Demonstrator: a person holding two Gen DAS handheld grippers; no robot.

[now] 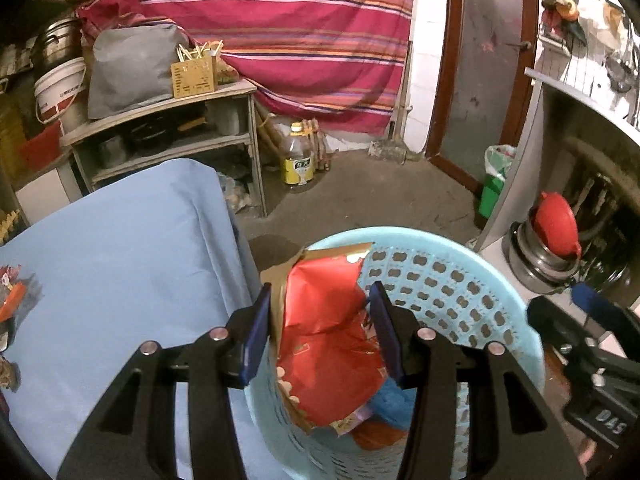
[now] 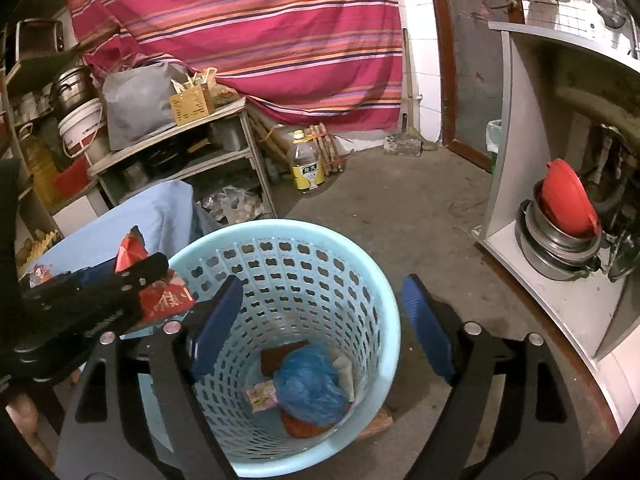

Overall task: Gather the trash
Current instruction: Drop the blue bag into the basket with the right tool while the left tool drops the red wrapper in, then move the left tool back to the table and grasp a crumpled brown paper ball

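Observation:
A crumpled red and gold paper wrapper (image 1: 324, 320) sits between the blue pads of my left gripper (image 1: 320, 292), which is shut on it above the near rim of a light blue perforated basket (image 1: 440, 240). The right wrist view shows that same left gripper (image 2: 100, 288) and wrapper (image 2: 164, 300) at the basket's left side. My right gripper (image 2: 322, 284) hangs open over the basket (image 2: 288, 226) with nothing between its fingers. Inside lie a blue plastic bag (image 2: 308, 384), a pink wrapper (image 2: 260, 396) and an orange scrap (image 2: 300, 424).
A table under a blue cloth (image 1: 120, 260) stands left of the basket, with more scraps (image 1: 12, 292) at its left edge. Behind are a cluttered shelf (image 1: 168, 128) and an oil bottle (image 1: 298, 160). Right: a white cabinet (image 2: 516, 160), stacked pots with a red lid (image 2: 564, 208), a green bin (image 1: 494, 188).

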